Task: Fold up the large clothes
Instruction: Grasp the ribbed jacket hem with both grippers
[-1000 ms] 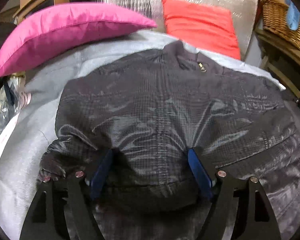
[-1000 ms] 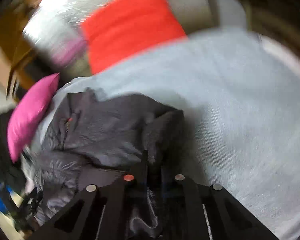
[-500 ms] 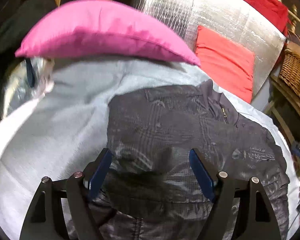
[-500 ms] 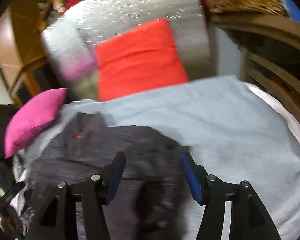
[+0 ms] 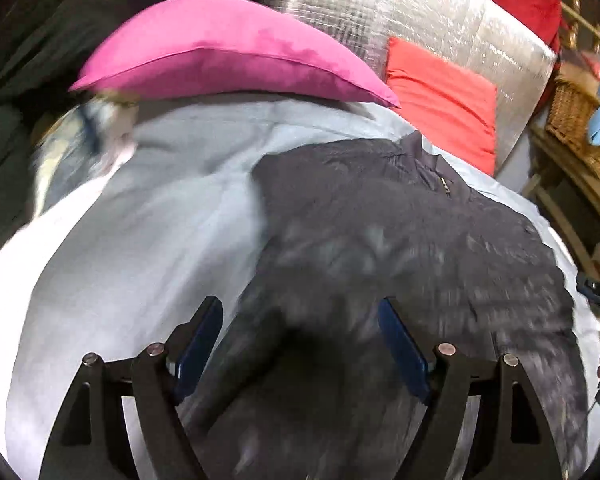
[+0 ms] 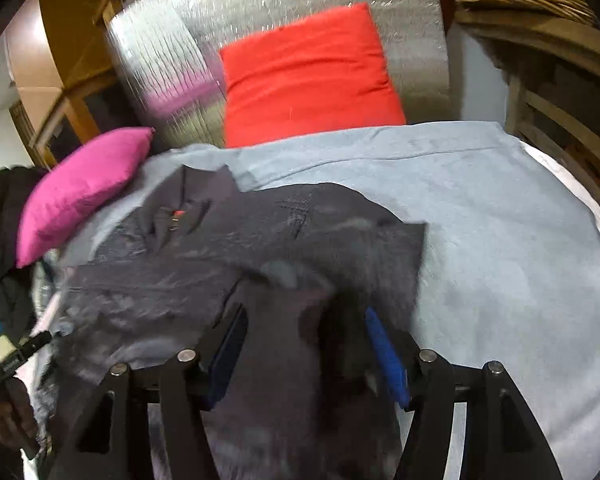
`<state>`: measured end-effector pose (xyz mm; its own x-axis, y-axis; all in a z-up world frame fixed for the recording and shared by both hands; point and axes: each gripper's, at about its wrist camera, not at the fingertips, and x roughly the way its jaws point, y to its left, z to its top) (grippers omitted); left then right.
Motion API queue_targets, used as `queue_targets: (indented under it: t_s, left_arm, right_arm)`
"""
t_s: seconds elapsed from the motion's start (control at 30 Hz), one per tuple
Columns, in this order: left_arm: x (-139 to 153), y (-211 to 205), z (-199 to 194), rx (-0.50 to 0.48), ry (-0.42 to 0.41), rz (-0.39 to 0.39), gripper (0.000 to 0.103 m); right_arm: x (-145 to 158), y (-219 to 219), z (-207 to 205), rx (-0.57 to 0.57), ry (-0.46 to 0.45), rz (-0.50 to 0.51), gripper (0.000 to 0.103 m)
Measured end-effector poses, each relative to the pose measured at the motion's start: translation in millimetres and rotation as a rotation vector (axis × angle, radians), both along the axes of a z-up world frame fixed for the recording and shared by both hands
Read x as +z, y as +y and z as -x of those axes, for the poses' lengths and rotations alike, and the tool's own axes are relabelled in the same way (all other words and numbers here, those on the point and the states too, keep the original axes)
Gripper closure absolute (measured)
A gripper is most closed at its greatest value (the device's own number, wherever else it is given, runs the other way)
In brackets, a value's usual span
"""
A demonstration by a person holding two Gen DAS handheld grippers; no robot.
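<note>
Bedroom-type clutter: light grey bedspread (image 5: 152,248) carries everything, silver quilted panel (image 5: 440,20) stands at its far edge with a red cushion (image 6: 308,80) leaning on it, pink pillow (image 5: 228,52) at the far left corner, wicker basket (image 5: 580,120) off the right side. Dark jacket (image 5: 400,240) lies spread flat across the middle of the bedspread, collar and zip pull toward the far edge; one sleeve is folded in over the body on the right side. Left gripper (image 5: 300,344) – jaws spread wide, above the jacket's near left edge, pads not pressing on fabric. Right gripper (image 6: 304,348) – jaws apart, folded sleeve fabric lies between them, not pinched. Both views motion-blurred near the tongs.
</note>
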<state>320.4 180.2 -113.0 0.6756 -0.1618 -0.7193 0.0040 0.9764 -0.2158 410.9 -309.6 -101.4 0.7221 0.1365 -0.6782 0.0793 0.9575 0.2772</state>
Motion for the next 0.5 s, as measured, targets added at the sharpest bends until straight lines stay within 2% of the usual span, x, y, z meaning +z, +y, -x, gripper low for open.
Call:
queue_targets:
  t_s: [0.07,0.13,0.27,0.43,0.5]
  left_arm:
    - [-3,26,40,0.010,0.025,0.041,0.021]
    - [-8,40,69,0.031,0.048,0.065,0.020]
    - [-25,66,131,0.051,0.116,0.115,0.020]
    - [-43,64,177,0.026,0.176,0.193,0.019]
    - [-50,58,187,0.010,0.197,0.191,0.019]
  right_arm:
    - [-2,0,33,-0.005,-0.002,-0.049,0.038]
    - [-7,-8,86,-0.012,0.014,-0.107,0.038]
    - [-30,-13,166,-0.020,0.091,-0.224,0.037]
    - [-58,6,248,0.022,0.175,-0.345,0.037]
    - [-71,14,263,0.035,0.200,-0.398,0.037]
